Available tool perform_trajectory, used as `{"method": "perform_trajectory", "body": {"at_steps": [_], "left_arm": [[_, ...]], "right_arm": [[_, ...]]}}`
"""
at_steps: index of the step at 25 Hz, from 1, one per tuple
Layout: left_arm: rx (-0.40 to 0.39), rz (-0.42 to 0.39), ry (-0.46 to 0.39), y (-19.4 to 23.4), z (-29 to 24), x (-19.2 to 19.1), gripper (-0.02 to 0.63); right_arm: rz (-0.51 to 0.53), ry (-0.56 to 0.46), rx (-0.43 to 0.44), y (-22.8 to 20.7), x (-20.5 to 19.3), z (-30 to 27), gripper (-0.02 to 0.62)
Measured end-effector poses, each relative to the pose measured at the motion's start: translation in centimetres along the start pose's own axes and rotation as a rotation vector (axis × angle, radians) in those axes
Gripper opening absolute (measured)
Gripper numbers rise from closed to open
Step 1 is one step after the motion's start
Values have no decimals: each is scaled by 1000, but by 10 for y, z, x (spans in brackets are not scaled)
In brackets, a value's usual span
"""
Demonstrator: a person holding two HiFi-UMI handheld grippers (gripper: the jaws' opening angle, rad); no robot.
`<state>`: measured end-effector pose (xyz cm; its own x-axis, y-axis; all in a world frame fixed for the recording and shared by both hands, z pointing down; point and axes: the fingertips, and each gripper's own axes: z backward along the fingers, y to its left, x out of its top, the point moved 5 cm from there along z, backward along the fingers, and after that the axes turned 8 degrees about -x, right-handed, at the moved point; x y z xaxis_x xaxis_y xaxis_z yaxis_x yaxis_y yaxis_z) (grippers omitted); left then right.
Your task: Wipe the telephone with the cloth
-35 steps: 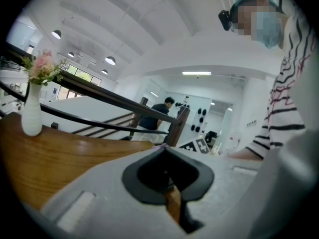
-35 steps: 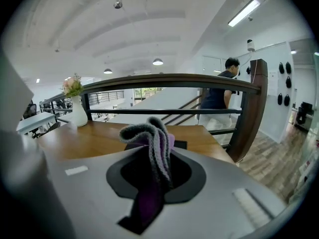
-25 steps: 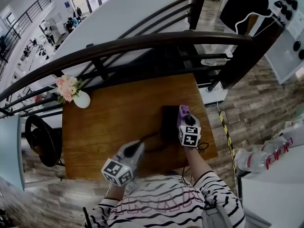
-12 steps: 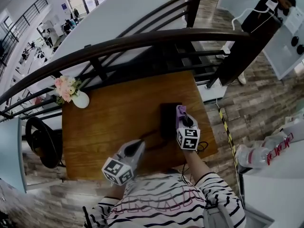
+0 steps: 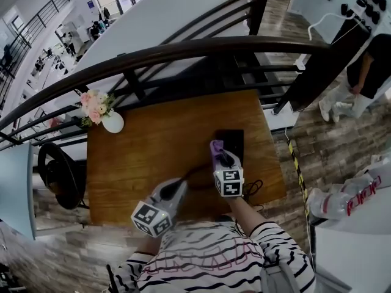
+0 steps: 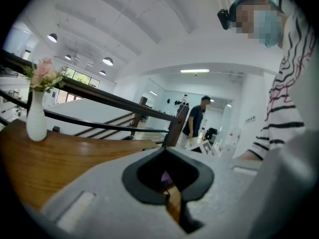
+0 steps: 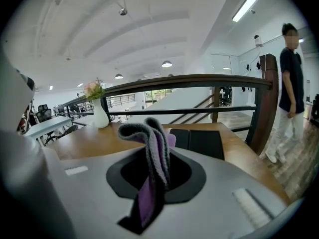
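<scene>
The black telephone (image 5: pixel 233 143) lies flat at the right of the wooden table (image 5: pixel 153 151); a dark cable (image 5: pixel 194 171) runs from it toward the near edge. My right gripper (image 5: pixel 219 156) is shut on a purple and grey cloth (image 5: pixel 215 148), which sits at the telephone's left edge. In the right gripper view the cloth (image 7: pixel 152 148) stands folded between the jaws, with the telephone (image 7: pixel 202 142) just beyond. My left gripper (image 5: pixel 178 188) hovers near the table's front edge, left of the telephone, shut on nothing (image 6: pixel 169 195).
A white vase of pink flowers (image 5: pixel 105 116) stands at the table's far left corner. A dark handrail (image 5: pixel 183 57) runs behind the table. A black chair (image 5: pixel 58 176) is on the left, and a person in black (image 7: pixel 290 83) stands to the right.
My right gripper has carried the cloth leftward across the telephone, from its right part to its left edge. The left gripper has stayed where it was.
</scene>
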<state>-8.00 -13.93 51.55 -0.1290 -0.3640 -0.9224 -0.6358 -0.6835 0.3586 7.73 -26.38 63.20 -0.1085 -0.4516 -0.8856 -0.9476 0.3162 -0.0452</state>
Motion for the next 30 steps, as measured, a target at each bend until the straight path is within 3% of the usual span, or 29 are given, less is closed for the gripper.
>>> {"method": "perform_trajectory", "body": {"at_steps": [8,20,30], "left_arm": [[37,4,-2,9,11,1,-2],[-71,5,16,-4,-28,-3,-2],[-98,6,22,-8,-40,-3,-2]], "right_arm": [[41,29,-24,0,-4,-18,51],[-36,56,-201,-81,-24,10,51],[-85,86,-302,-122,-34,25,51]]}}
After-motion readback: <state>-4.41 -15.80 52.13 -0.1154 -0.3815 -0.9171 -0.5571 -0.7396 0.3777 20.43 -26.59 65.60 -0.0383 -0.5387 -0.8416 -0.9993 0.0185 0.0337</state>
